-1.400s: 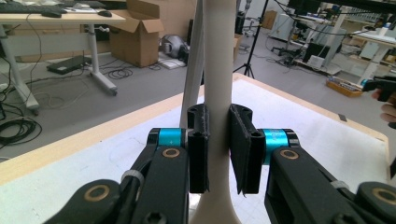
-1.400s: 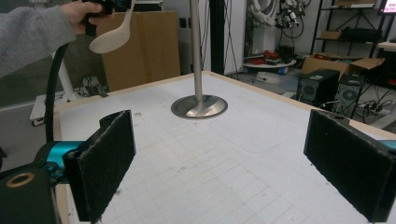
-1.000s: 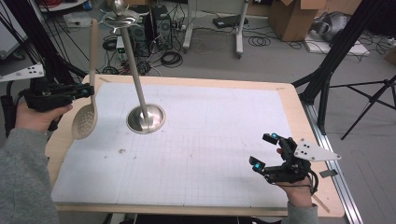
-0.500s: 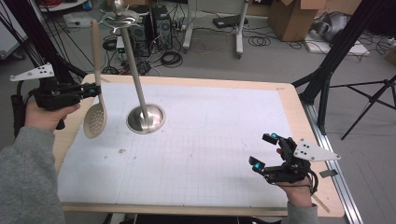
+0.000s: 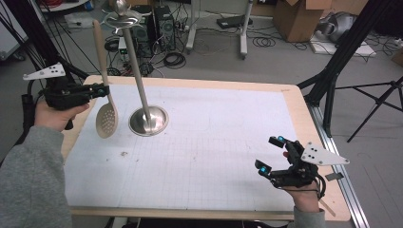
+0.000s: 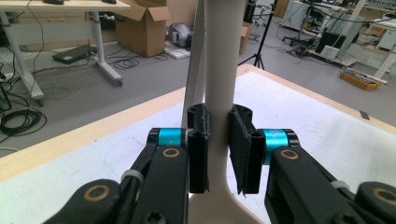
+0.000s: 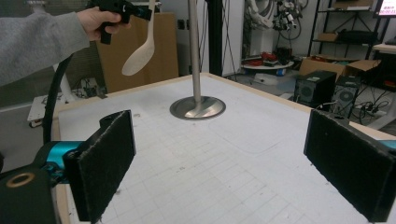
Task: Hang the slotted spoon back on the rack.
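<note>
A beige slotted spoon hangs in the air, bowl down and handle up, just left of a metal stand with a round base and a tall pole. My left gripper is shut on the spoon's handle, whose two sides its pads press in the left gripper view. At the table's near right corner my right gripper rests low over the mat, open and with nothing between its wide-apart pads. From the right gripper view, the spoon and the stand lie ahead.
A white gridded mat covers the wooden table. A ring-shaped top crowns the stand's pole. Black tripod legs stand off the right edge, and cables, desks and boxes lie on the floor beyond.
The left hand has swung the spoon closer to upright. Its bowl has moved right, toward the stand's base. The right gripper has stayed where it was.
</note>
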